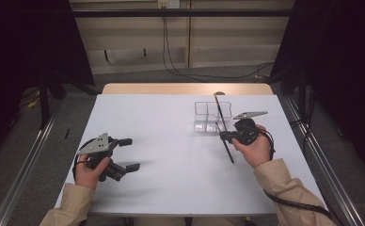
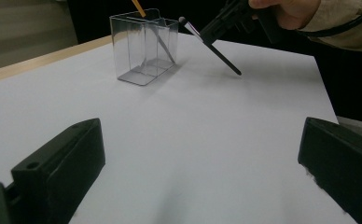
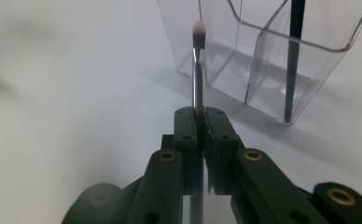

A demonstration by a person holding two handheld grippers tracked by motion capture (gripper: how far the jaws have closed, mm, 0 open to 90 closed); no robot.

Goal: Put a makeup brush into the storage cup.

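From above the table [image 1: 171,141], the person's right gripper [image 1: 224,136] is pinching a slim black makeup brush [image 1: 226,141] partway along its handle, the brush slanting across the white surface with its lower end toward the person and its upper end rising toward a clear plastic organizer [image 1: 208,115]. That organizer is standing just beyond the gripper, near the far right part of the table, and it is divided into compartments; a long tool with a tan wooden handle [image 1: 219,106] is leaning out of it. Over on the left, the left gripper [image 1: 130,154] is hovering well apart from all this, its jaws spread wide with nothing between them.

Looking along the left gripper's jaws, they are standing far apart at the bottom corners, bare table between them. Farther off, the clear organizer [image 2: 144,46] is sitting upright, the tan-handled tool [image 2: 138,7] poking out of the top with its darker lower part slanting down inside one compartment. Beside it, the right gripper [image 2: 212,33] is holding the brush [image 2: 219,53] tilted, its lower tip near the table.

Looking along the right gripper's jaws, they are pressed together on the brush's silver ferrule [image 3: 197,79], the pale bristle tip [image 3: 198,31] pointing up just beside the organizer's near wall [image 3: 263,60]. Inside one compartment a dark stem [image 3: 292,60] is standing nearly upright, its foot on the floor of the box; the neighbouring compartment is looking bare.
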